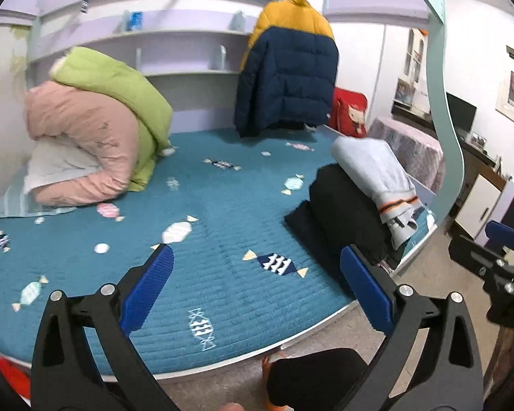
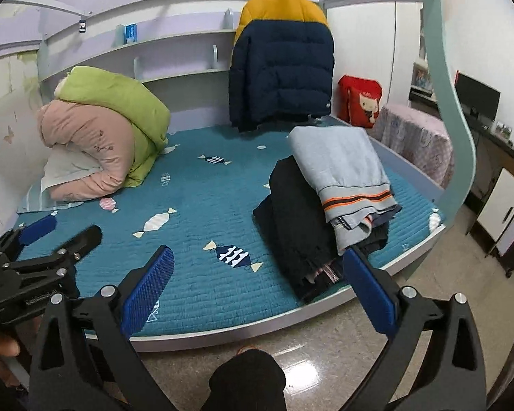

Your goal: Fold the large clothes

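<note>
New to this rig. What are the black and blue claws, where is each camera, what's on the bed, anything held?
No robot: a person holds a two-finger gripper in each hand, with a fisheye camera looking along its fingers. One picture is from the left gripper, the other from the right gripper. Both are open and hold nothing. Each view also catches the other gripper at its edge. On the blue bed cover lie a grey sweater stacked on dark clothes, and pink and green quilts. A navy and yellow jacket hangs behind.
</note>
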### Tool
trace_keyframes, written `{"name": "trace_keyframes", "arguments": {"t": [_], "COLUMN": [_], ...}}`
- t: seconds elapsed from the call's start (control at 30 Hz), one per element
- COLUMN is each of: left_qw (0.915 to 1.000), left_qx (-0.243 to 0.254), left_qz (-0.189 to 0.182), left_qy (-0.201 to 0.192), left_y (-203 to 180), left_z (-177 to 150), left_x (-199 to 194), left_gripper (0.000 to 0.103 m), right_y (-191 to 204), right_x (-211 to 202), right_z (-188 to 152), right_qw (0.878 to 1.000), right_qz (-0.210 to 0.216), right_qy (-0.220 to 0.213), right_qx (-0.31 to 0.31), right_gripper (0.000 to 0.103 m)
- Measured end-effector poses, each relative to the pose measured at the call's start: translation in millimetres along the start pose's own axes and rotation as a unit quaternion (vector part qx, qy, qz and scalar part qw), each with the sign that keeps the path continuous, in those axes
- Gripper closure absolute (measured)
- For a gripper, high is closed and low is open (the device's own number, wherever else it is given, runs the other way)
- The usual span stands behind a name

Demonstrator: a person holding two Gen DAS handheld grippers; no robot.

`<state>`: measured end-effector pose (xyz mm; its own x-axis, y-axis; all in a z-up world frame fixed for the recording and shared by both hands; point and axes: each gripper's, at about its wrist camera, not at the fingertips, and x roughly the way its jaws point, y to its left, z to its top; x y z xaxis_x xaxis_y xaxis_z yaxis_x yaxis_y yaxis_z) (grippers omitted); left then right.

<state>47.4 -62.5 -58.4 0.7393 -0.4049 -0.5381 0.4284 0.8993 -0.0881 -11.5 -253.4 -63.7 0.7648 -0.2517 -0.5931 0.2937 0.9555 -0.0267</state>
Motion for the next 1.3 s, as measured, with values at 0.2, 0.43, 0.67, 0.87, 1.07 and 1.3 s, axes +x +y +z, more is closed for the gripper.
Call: {"name": "trace_keyframes", "arguments": {"t": [0.2, 0.43, 0.67, 0.87, 1.07, 1.3], "left_qw": [0.9995, 0.9981, 0.9957, 0.9935, 0.9909, 0.9875], "left_qx": [-0.006, 0.001, 0.002, 0.001, 0.006, 0.008], "left_qz": [0.02, 0.017, 0.026, 0.039, 0.05, 0.06], "left_qy": [-0.026, -0.059, -0.089, -0.107, -0.125, -0.145], "left_y": [1.7, -7.4, -12.3, -15.2, -15.9, -16.1], "left_z": [-0.5, -0.9, 0.3, 0.4, -0.7, 0.2], "left_x": [-50.8, -101.6, -141.4, -166.5, -186.9, -203.8], "left_gripper": [0.005, 0.005, 0.005, 0.005, 0.005, 0.005], "right_y": [25.4, 34.5, 32.2, 34.4, 36.2, 34.6], "right_x": [-46.5, -84.3, -112.7, -131.5, -148.4, -160.5], "right_z": [-5.6, -7.9, -10.2, -11.9, -13.0, -14.1], "right_qw": [0.999, 0.996, 0.994, 0.991, 0.988, 0.986], "right_qz": [0.005, 0.007, 0.015, 0.022, 0.019, 0.02], "right_qy": [-0.045, -0.084, -0.107, -0.127, -0.148, -0.164], "right_qx": [-0.028, -0.036, -0.03, -0.03, -0.037, -0.036], "right_gripper": [0.008, 0.008, 0.007, 0.007, 0.007, 0.007]}}
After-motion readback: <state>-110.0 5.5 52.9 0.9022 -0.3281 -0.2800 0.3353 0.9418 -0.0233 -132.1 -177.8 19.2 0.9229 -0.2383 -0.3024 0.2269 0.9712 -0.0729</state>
